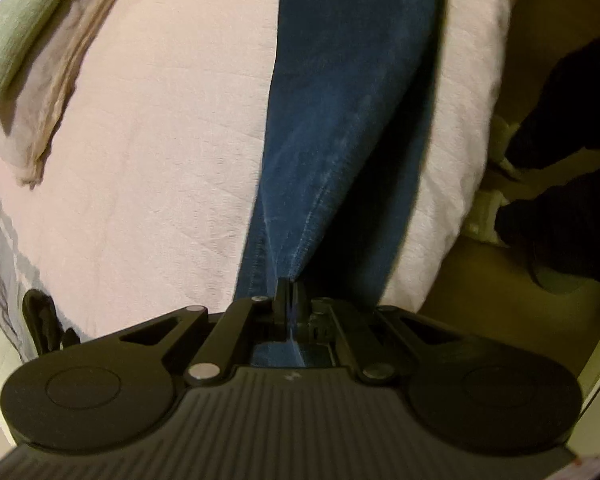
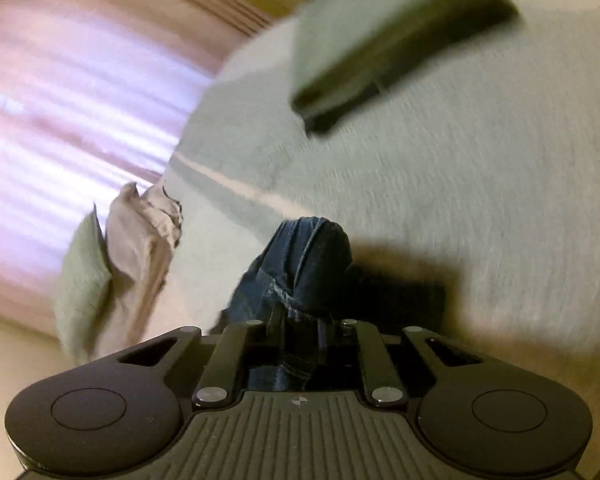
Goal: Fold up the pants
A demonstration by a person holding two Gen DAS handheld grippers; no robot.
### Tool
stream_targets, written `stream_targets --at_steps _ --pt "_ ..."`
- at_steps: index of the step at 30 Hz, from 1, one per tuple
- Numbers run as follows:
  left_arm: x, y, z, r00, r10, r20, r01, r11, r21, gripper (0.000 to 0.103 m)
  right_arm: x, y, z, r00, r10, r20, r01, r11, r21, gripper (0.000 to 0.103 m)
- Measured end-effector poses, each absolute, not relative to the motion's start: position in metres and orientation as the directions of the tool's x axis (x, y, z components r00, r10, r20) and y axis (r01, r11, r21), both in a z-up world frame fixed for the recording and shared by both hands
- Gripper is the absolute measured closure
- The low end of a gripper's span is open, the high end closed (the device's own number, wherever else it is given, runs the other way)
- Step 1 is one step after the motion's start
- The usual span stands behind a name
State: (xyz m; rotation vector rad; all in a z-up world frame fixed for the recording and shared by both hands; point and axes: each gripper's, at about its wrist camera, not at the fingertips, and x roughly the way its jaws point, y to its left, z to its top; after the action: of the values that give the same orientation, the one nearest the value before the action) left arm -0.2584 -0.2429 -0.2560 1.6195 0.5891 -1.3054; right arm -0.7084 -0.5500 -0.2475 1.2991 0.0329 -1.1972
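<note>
**Denim pinched at both ends above the bed**

Dark blue denim pants (image 1: 340, 128) stretch across the pale quilted bedspread (image 1: 148, 152), lifted at my end. My left gripper (image 1: 286, 296) is clamped on a seam fold; my right gripper (image 2: 300, 320) is closed around a bunched hem. I judge the fold goes best with both ends kept level and taut, edges aligned before lowering, clear of the beige folded garment (image 1: 56, 92).
</note>
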Motion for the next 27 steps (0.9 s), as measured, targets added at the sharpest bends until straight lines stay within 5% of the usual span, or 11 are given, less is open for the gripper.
stream_targets --at_steps 6,11,22,27 --pt "-0.269 -0.233 -0.287 0.328 -0.143 -0.934 0.801 -0.483 0.355 0.103 -0.718 -0.558 -0.3 0.396 -0.482 -0.781 0.744 -0.331 0.581 0.09" --pt "-0.267 -0.232 -0.293 0.342 -0.152 -0.927 0.834 -0.406 0.375 0.103 -0.71 -0.548 -0.276 0.299 -0.471 -0.83 0.829 -0.302 0.471 0.054" --pt "-0.219 -0.167 -0.261 0.335 -0.171 -0.926 0.935 -0.063 0.35 0.095 -0.588 -0.504 -0.208 0.301 -0.461 -0.835 0.943 0.016 0.332 0.052" --pt "-0.149 -0.147 -0.252 0.245 -0.269 -0.931 0.966 0.15 0.211 0.079 -0.477 -0.47 -0.196 0.397 -0.434 -0.809 0.917 0.221 0.331 0.051"
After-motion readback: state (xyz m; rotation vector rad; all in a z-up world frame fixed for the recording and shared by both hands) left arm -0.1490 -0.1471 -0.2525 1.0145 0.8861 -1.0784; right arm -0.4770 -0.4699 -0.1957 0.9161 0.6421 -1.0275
